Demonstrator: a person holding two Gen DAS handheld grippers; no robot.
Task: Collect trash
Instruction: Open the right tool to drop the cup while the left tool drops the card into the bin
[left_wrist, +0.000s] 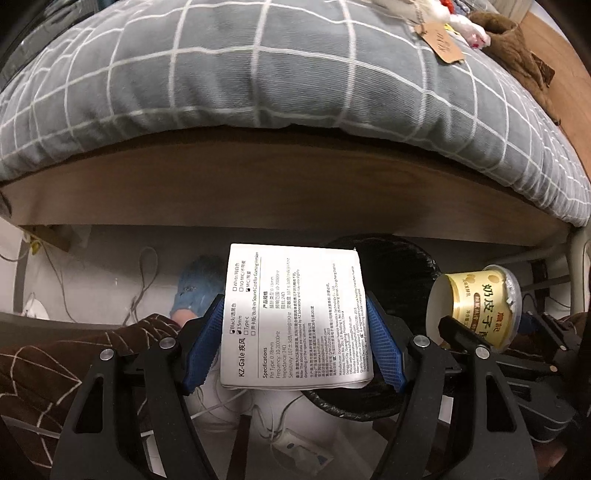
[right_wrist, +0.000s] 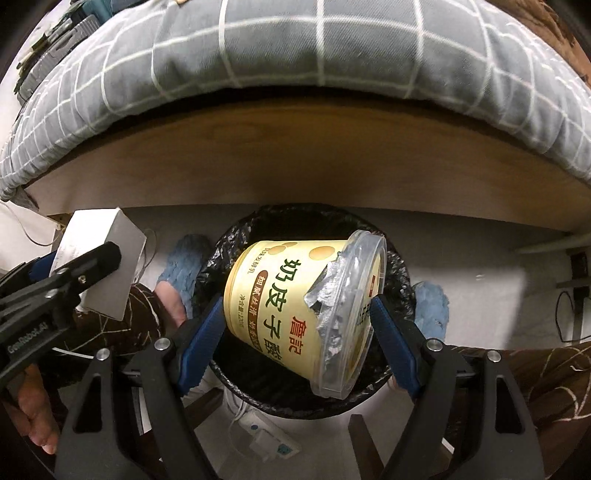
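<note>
Disposal step: 2 items are held over the lined bin (right_wrist: 399, 266). The right claw (right_wrist: 297, 332) grips the yogurt cup (right_wrist: 280, 295); the left claw (left_wrist: 295, 339) grips the white box (left_wrist: 295, 317). Release above the opening is judged next.

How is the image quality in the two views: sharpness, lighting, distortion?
Left wrist view: print on the white box reads sharply; the bed edge bows from fisheye. Right wrist view: the yogurt cup is sharp, the bin below dark.

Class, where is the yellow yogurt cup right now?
In the right wrist view, the yogurt cup lies tilted, clamped in the right hand-held gripper directly above the black-lined trash bin.
</note>
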